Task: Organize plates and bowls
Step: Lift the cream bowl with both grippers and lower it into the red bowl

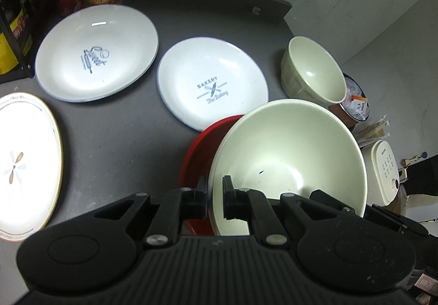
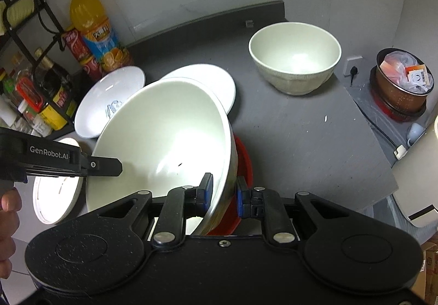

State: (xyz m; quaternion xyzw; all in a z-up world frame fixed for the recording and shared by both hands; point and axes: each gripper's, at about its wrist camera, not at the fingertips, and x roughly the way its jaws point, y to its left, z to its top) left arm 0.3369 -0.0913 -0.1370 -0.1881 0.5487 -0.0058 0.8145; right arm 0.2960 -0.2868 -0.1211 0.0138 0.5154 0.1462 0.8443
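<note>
Both grippers, left and right, clamp the tilted pale bowl's rim, mostly hiding the red bowl beneath.

Left hand-held gripper: matte black ribbed housing, two round side discs, linkage arms with silver pivot screws, black finger pads. It carries white "GenRobot.AI" lettering on its side.

Right hand-held gripper: same black build, blue finger pads.
</note>
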